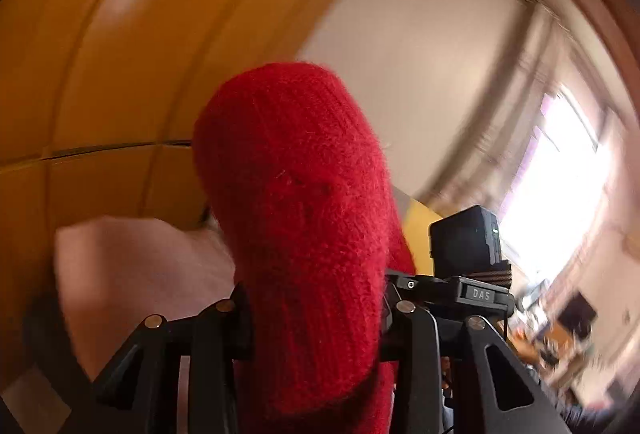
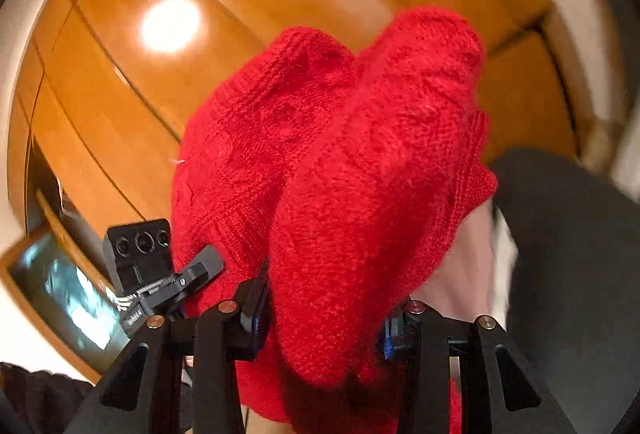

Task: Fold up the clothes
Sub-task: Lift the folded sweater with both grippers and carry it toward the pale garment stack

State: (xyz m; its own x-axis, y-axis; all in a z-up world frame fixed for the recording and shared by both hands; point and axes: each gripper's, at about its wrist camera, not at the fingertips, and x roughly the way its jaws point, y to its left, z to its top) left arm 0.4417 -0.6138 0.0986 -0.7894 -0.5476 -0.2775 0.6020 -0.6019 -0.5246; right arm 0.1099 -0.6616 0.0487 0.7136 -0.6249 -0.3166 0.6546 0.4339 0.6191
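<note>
**Both grippers clamped on a red knitted garment, lifted in front of wooden panels**

I hold 2 grippers, 1 in each hand, and both have hold of the same red knitted garment.

In the left wrist view, my left gripper has its 2 black fingers closed part-way onto a thick bunch of the red knit. The cloth fills the whole gap between them and bulges up in a rounded hump that hides the middle of the view. Behind it are orange-brown wooden panels, a pale wall and a bright window, all smeared by motion blur. The other gripper's camera block shows just to the right of the cloth.

In the right wrist view, my right gripper likewise has its 2 fingers pressed against a thick wad of the garment, which rises in 2 rounded folds with a cable pattern and a ribbed edge. The fingers stand fairly wide apart, only because the cloth between them is so bulky. The left gripper's camera block sits just left of the cloth, touching it. A pale sleeve or hand shows blurred to the right, beside a dark grey shape I cannot identify. The same wooden panels fill the background, with a round glare spot.

The garment is held up off any surface, bunched rather than folded.
</note>
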